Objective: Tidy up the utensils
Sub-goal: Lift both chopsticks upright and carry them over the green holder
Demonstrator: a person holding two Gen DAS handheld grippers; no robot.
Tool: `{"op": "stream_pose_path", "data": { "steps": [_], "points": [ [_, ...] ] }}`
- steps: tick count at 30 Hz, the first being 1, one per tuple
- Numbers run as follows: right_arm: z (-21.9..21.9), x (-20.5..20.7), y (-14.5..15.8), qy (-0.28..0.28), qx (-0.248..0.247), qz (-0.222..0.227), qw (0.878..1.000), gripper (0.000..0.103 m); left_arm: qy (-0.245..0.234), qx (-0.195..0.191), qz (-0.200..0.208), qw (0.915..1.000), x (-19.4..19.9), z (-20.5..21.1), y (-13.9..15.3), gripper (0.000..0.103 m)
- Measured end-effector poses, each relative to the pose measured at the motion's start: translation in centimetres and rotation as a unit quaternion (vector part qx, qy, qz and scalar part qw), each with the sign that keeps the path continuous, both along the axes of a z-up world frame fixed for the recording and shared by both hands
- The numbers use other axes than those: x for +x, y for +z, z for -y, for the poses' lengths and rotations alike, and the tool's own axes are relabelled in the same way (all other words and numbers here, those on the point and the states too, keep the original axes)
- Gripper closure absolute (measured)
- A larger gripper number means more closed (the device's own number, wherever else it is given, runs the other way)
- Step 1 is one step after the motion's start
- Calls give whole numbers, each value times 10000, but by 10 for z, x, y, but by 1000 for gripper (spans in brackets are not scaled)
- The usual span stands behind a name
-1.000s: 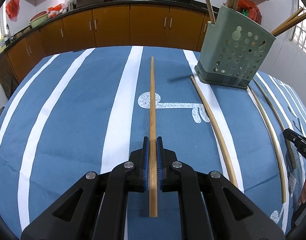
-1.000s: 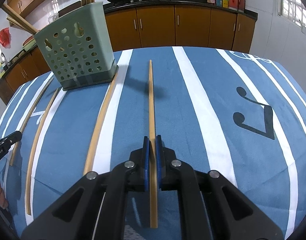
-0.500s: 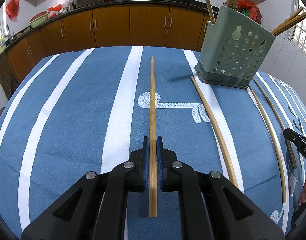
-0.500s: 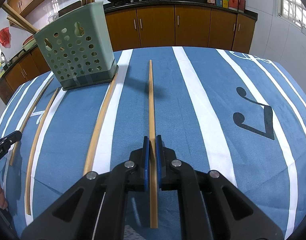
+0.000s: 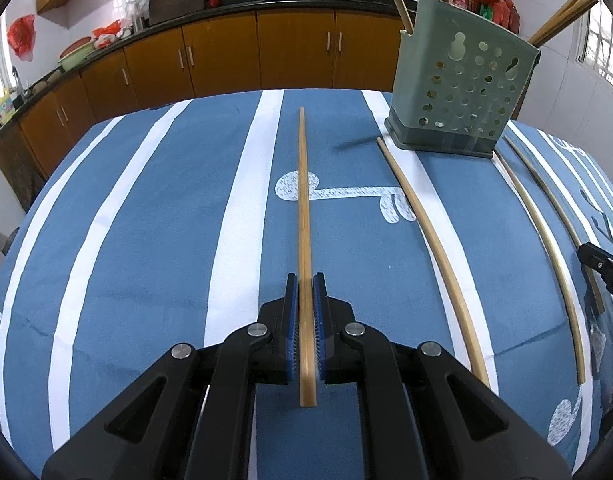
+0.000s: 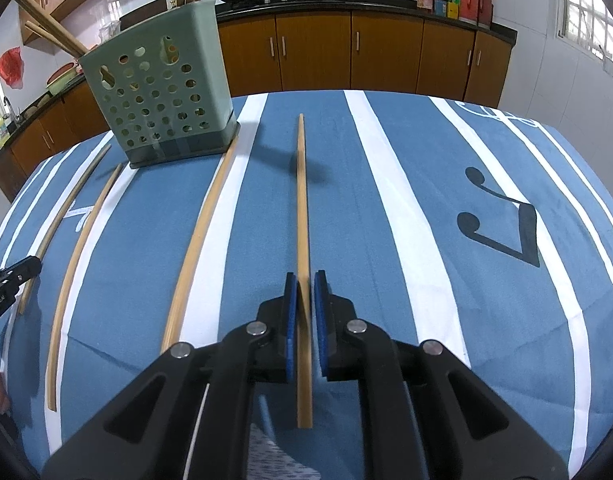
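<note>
- Chopsticks are the job: left-held chopstick (image 5: 303, 200) sits in my left gripper (image 5: 305, 280), jaws closed to stick width with the blue pads (image 5: 293, 308) flanking it. The thick end pokes out behind the pads and the tip points away over the tablecloth (image 5: 146, 260).
- Right-held chopstick (image 6: 302, 200) sits the same way in my right gripper (image 6: 304, 280). Jaws are almost together, with a thin dark sliver beside the stick, so I judge the pinch light.
- Shadows by both tips suggest both sticks are off the cloth.
- Holder (image 5: 462, 92) stands on the far part of the table, between the two grippers, with stored chopsticks (image 5: 562, 16) leaning out of its top.
- Loose chopsticks (image 5: 434, 248) lie on the cloth near the holder's base, three as far as I can count.
- Doing it well:
  - Tip each stick tip-down before it reaches the rim.
  - Go one arm at a time so the sticks don't cross.
  - Aim for open space away from the leaning sticks.
  - Firm up the right pinch first, or the stick may swivel.
- Materials:
  - The sticks are smooth pale wood or bamboo, long and tapered, and likely to slip or pivot between flat pads.
  - The holder is a rigid grey-green plastic box, perforated with round holes, on a darker base, and probably light enough to shove if bumped.
  - The cloth is soft blue fabric with white stripes, slightly wrinkled.
</note>
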State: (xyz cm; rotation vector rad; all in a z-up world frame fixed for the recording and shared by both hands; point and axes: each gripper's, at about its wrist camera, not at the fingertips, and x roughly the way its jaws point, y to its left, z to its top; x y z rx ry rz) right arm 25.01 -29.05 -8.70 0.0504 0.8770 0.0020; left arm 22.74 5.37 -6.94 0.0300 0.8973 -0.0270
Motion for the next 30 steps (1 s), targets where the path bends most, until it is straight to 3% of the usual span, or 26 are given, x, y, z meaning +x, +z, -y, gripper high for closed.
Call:
{"op": "stream_pose_path", "data": {
  "steps": [4,8,15,23,30],
  "points": [
    [-1,-1,4,15,-23,-23,10000,95,-65,56,-45,10000,0,0,1,95],
    [4,-11,25,-12,17,307,9995,95,-66,45,16,10000,-6,-4,9,96],
    [16,-22,70,-121,95,947,9954,95,-90,-115,531,9985,-15,-12,51,96],
    [17,-34,125,-114,214,1783,9837,95,-82,-356,1270,9912,-24,-16,109,96],
    [15,-34,144,-72,294,2061,9781,95,-66,-437,1589,9863,-24,-17,134,96]
  ]
}}
